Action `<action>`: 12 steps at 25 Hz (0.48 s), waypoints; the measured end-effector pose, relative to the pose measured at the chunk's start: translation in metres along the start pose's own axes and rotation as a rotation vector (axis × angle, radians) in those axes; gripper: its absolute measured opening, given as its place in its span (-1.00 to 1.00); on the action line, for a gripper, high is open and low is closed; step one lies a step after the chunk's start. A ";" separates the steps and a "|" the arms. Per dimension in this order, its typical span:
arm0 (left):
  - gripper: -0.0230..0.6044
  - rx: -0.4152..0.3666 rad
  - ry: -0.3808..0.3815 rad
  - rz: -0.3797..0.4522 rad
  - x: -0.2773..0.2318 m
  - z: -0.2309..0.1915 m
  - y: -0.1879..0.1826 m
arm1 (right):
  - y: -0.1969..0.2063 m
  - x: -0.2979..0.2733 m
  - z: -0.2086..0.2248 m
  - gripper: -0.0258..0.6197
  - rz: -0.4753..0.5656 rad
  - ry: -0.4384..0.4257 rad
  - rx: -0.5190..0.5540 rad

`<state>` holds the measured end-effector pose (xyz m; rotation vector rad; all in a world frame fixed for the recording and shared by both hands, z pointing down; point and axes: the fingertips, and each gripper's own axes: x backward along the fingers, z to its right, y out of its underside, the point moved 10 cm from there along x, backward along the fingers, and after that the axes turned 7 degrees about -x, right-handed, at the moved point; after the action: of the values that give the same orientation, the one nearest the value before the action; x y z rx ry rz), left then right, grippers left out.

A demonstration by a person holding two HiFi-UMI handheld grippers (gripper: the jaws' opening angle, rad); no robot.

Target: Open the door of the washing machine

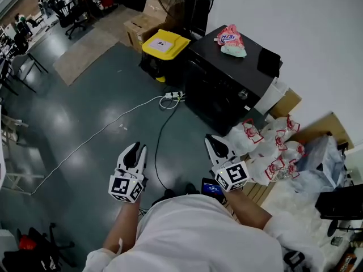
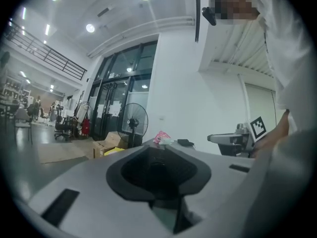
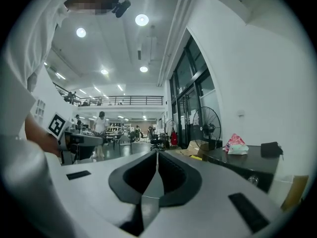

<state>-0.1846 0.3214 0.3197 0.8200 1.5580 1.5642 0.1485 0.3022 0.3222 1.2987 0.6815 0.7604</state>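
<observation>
The washing machine point(image 1: 227, 81) is a black box against the white wall, ahead and to the right in the head view; I cannot make out its door. A pink bag point(image 1: 229, 38) and a flat black item point(image 1: 269, 61) lie on its top. My left gripper point(image 1: 136, 147) hovers over the floor, well short of the machine, with its jaws slightly apart and nothing between them. My right gripper point(image 1: 214, 142) is closer to the machine's front and is shut on nothing. The right gripper view shows the machine's top point(image 3: 242, 160) at the right, beyond the closed jaws point(image 3: 157, 155).
A yellow-lidded bin point(image 1: 164, 44) and cardboard boxes point(image 1: 142, 27) stand left of the machine. A white cable point(image 1: 102, 132) and a black one point(image 1: 161, 135) cross the floor to a power strip point(image 1: 173, 95). White bags with red handles point(image 1: 272, 146) are piled at the right. A fan point(image 3: 208, 123) stands behind.
</observation>
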 end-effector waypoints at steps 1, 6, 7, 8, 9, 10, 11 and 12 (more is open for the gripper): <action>-0.64 -0.003 0.003 -0.001 0.002 0.000 0.000 | 0.000 0.001 -0.002 -0.80 0.010 -0.001 0.003; -0.57 -0.014 -0.016 -0.008 0.018 0.001 0.001 | 0.000 0.011 -0.002 -0.80 0.078 0.000 -0.007; -0.56 -0.004 -0.025 -0.006 0.019 0.004 0.002 | 0.000 0.015 0.002 -0.80 0.081 0.009 -0.015; -0.56 0.004 -0.030 -0.006 0.020 0.007 0.004 | 0.001 0.019 0.007 -0.80 0.080 0.018 -0.022; -0.56 0.008 -0.031 -0.008 0.019 0.009 0.005 | 0.002 0.021 0.012 -0.80 0.074 0.024 -0.026; -0.56 0.008 -0.030 -0.011 0.019 0.011 0.005 | 0.003 0.023 0.016 -0.80 0.065 0.028 -0.028; -0.54 0.007 -0.027 -0.011 0.017 0.013 0.005 | 0.004 0.023 0.019 -0.80 0.057 0.030 -0.030; -0.53 0.006 -0.024 -0.008 0.017 0.015 0.005 | 0.005 0.024 0.022 -0.80 0.052 0.030 -0.034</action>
<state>-0.1806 0.3432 0.3239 0.8321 1.5479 1.5394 0.1799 0.3093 0.3296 1.2807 0.6584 0.8320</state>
